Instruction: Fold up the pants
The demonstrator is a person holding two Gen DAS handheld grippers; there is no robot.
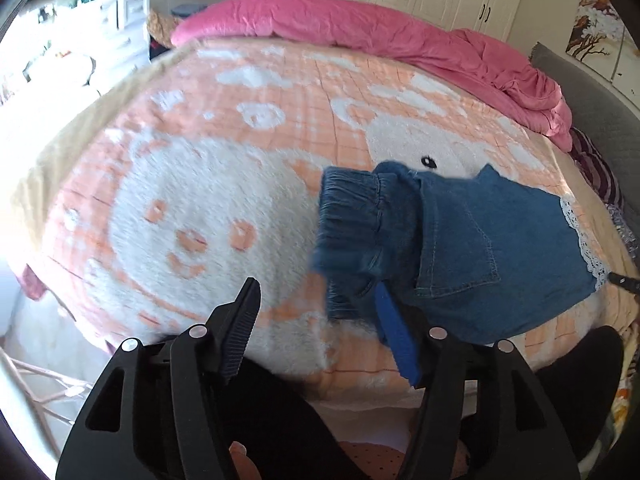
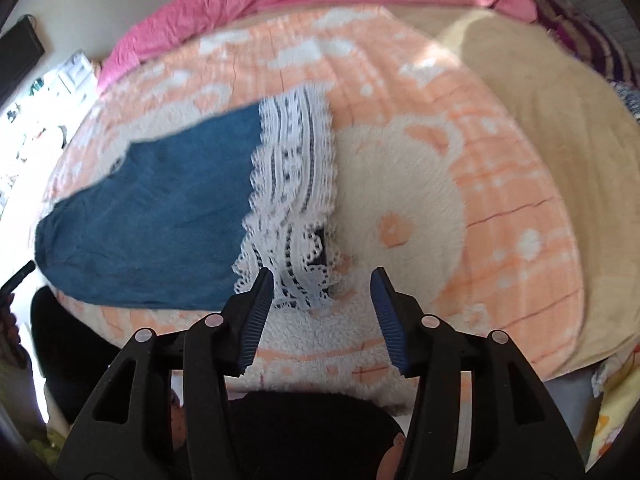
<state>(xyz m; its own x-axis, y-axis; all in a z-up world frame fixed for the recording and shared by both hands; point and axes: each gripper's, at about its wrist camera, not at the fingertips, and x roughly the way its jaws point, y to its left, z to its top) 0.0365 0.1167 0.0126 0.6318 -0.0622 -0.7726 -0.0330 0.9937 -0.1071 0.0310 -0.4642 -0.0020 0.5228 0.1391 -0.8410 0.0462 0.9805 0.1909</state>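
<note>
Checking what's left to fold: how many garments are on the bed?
1: denim pants with a lace hem, lying on the orange blanket. The pink duvet may hide more.

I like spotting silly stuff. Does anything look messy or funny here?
Yes. The pants lie a bit bunched on the blanket, with the stretchy waistband rumpled and flipped up. The pink quilt is heaped along the far side. Nothing looks torn or spilled.
</note>
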